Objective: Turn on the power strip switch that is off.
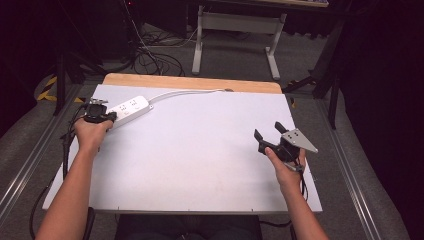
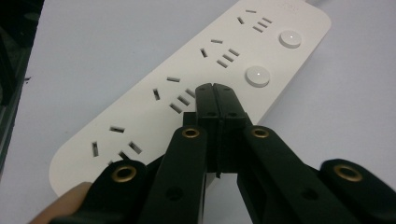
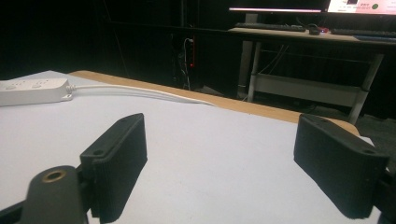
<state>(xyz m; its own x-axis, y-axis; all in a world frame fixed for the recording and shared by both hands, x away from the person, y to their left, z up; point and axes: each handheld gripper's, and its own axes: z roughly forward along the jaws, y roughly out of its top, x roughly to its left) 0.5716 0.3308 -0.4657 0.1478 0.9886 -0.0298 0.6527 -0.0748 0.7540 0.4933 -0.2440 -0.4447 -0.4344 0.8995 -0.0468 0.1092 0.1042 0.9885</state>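
Note:
A white power strip [image 1: 129, 107] lies at the table's far left, its white cable [image 1: 185, 91] running right along the back edge. In the left gripper view the strip [image 2: 140, 88] shows several socket groups and two round buttons [image 2: 258, 75]. My left gripper [image 2: 215, 91] is shut with nothing between its jaws, its tips right over the strip's middle; whether they touch it I cannot tell. It sits at the strip's near end [image 1: 96, 114] in the high view. My right gripper [image 1: 267, 132] is open above bare table at the right, its pads [image 3: 119, 158] wide apart.
The white tabletop [image 1: 200, 145] has a wooden strip [image 1: 190, 82] along its back edge. Beyond it stand a desk frame [image 1: 235, 30] and tangled floor cables [image 1: 150, 55]. A metal rail [image 1: 30, 160] runs along the left side.

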